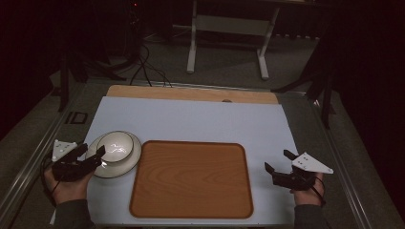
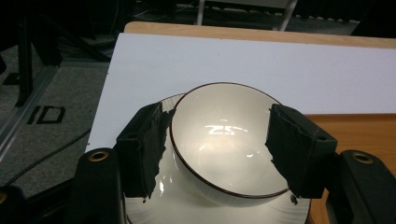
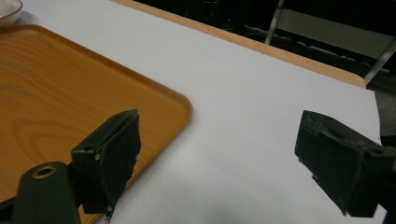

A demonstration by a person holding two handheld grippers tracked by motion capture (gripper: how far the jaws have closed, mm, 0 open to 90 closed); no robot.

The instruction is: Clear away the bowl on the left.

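A white bowl (image 1: 116,144) with a dark rim stands on a white plate (image 1: 128,164) at the left of the white mat. My left gripper (image 1: 92,149) is open at the plate's left edge and points at the bowl. In the left gripper view the bowl (image 2: 224,140) shows between the two spread jaws of the left gripper (image 2: 219,114), with the plate (image 2: 187,205) under it. A wooden tray (image 1: 191,179) lies bare at the middle. My right gripper (image 1: 277,160) is open over the mat right of the tray (image 3: 70,79), and nothing sits between the jaws of the right gripper (image 3: 219,123).
The white mat (image 1: 191,117) covers a wooden table whose far edge (image 1: 191,93) shows behind it. Metal rails (image 1: 33,162) run along both sides. Cables (image 1: 143,67) and a white table frame (image 1: 229,24) are on the floor beyond.
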